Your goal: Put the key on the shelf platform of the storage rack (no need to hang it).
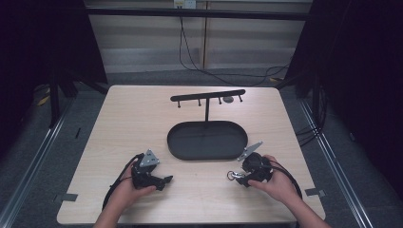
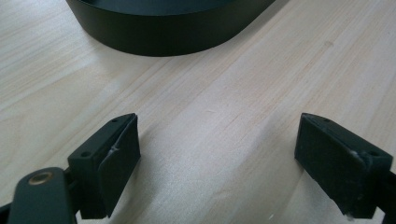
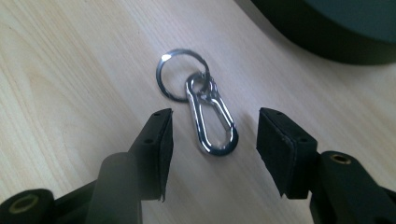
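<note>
In the high view, a pale wooden desk (image 1: 142,118) carries a black oval tray (image 1: 177,145) near its middle. A thin post rises from the tray's far side to a black crossbar (image 1: 207,95) with short pegs hanging under it. The left gripper (image 1: 166,180) rests on the desk in the person's left hand (image 1: 126,190), short of the tray and to its left. The right gripper (image 1: 236,176) sits in the right hand (image 1: 278,183), just in front of the tray's near right end. A small metal key ring with a clip (image 1: 232,175) lies on the desk at the tip of the right gripper, near the tray but apart from it.

In the left gripper view, the two black jaws stand wide apart over bare wood, with nothing between them. The tray's dark wall (image 2: 163,39) curves across the top, well ahead of the jaws.

In the right gripper view, the key ring (image 3: 181,73) lies flat on the desk, linked to a shiny oval clip (image 3: 212,126). The clip lies between the two jaws, which stand partly open on either side of it; its near end sits level with the pads (image 3: 166,140), and neither pad touches it. The ring itself lies just beyond the jaw tips. The tray's edge (image 3: 322,37) shows at the upper right, apart from the ring.
</note>
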Available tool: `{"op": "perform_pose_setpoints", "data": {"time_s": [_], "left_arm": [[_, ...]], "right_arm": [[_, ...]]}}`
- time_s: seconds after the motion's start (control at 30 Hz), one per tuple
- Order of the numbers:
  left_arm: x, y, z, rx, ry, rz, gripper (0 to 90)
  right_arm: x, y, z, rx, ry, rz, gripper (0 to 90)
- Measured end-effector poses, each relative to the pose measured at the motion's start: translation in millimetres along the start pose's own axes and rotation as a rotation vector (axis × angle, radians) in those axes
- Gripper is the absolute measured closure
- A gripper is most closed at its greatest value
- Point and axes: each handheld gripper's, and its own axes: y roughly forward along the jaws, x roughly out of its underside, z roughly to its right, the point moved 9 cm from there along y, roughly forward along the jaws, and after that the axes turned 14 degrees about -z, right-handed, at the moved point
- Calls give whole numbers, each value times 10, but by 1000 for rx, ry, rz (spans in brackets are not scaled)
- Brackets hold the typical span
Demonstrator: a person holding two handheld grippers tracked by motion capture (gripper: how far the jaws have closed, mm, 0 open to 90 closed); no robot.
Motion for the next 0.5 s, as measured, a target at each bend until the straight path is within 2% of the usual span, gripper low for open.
{"op": "perform_pose_setpoints", "data": {"time_s": [0.1, 0.33, 0.37, 0.4, 0.43, 0.47, 0.5], "left_arm": [[1, 0, 0, 0, 1, -1, 138], [0, 0, 1, 0, 1, 0, 138], [-3, 1, -1, 0, 3, 2, 137], [1, 0, 1, 1, 1, -1, 137], [1, 0, 2, 3, 2, -1, 137], [0, 0, 2, 2, 1, -1, 137], [-3, 1, 0, 1, 3, 2, 137]], "right_arm": [[-73, 2, -17, 5, -16, -10, 490], [-97, 81, -23, 23, -45, -48, 520], [-103, 81, -26, 17, -44, -44, 550], [-100, 76, -48, -6, -34, -54, 644], [-100, 76, -48, -6, -34, -54, 644], [-92, 72, -69, -27, -21, -62, 689], [-92, 72, -77, -37, -26, -62, 693]]}}
